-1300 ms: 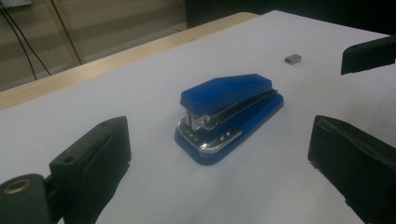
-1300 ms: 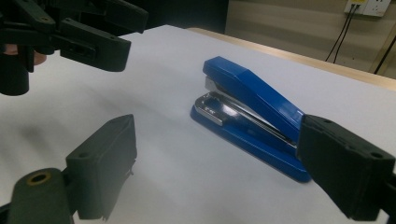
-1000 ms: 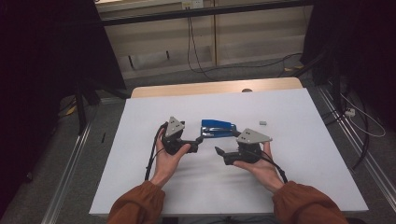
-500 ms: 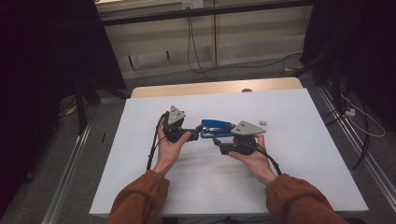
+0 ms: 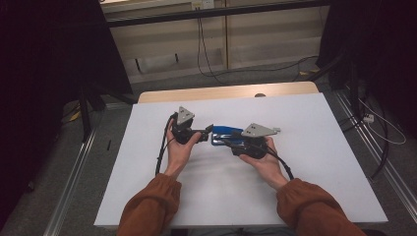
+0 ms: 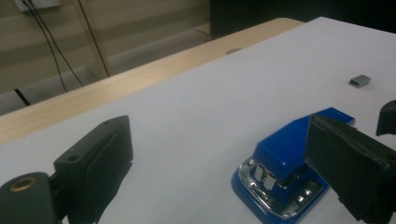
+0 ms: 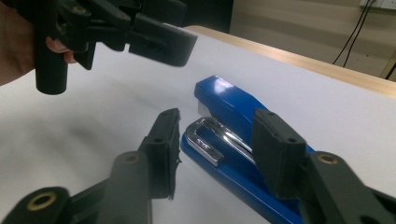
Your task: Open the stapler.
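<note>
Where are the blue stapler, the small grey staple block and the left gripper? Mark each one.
blue stapler (image 7: 224, 100): right gripper view, top cover.
small grey staple block (image 6: 360, 80): left gripper view, top face.
left gripper (image 5: 206, 132): high view, between its jaw tips.

A blue stapler (image 5: 227, 134) lies flat on a white table (image 5: 314, 162), near the middle, between two hand-held grippers. Its body is glossy blue plastic with a wider blue base (image 6: 261, 198) beneath. A shiny chrome metal part (image 7: 210, 140) shows at one end, where the top arm (image 7: 229, 105) sits slightly raised above the base. It lies lengthwise across the table, upright on its base, not tipped.
</note>
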Demonstrator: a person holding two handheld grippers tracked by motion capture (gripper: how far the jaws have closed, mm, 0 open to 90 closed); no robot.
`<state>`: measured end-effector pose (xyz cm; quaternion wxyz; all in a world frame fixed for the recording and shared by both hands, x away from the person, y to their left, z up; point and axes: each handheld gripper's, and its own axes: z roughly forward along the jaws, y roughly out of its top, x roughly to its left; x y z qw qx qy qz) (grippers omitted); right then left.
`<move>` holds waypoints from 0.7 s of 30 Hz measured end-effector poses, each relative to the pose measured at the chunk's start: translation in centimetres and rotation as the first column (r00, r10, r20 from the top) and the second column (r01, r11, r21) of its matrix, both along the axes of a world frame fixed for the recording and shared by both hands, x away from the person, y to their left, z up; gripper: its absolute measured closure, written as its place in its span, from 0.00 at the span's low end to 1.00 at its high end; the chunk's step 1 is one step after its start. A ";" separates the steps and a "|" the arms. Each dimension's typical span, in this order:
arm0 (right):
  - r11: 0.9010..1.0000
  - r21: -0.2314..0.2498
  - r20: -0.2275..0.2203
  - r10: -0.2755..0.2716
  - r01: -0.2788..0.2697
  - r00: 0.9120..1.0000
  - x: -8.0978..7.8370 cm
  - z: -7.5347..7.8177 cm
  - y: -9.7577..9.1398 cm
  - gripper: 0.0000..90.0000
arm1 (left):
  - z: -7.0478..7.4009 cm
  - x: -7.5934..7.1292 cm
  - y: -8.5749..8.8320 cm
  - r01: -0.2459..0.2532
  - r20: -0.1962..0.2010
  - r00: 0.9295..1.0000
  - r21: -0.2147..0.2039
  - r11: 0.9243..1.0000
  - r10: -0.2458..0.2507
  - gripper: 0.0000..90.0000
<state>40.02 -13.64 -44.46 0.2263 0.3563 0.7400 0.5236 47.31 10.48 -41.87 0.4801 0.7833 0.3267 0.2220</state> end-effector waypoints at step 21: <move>0.997 -0.074 -0.055 0.013 -0.017 0.998 1.9 -0.4 0.7 1.00 | -1.2 0.9 0.7 -0.029 -0.089 0.996 0.019 0.999 0.031 0.07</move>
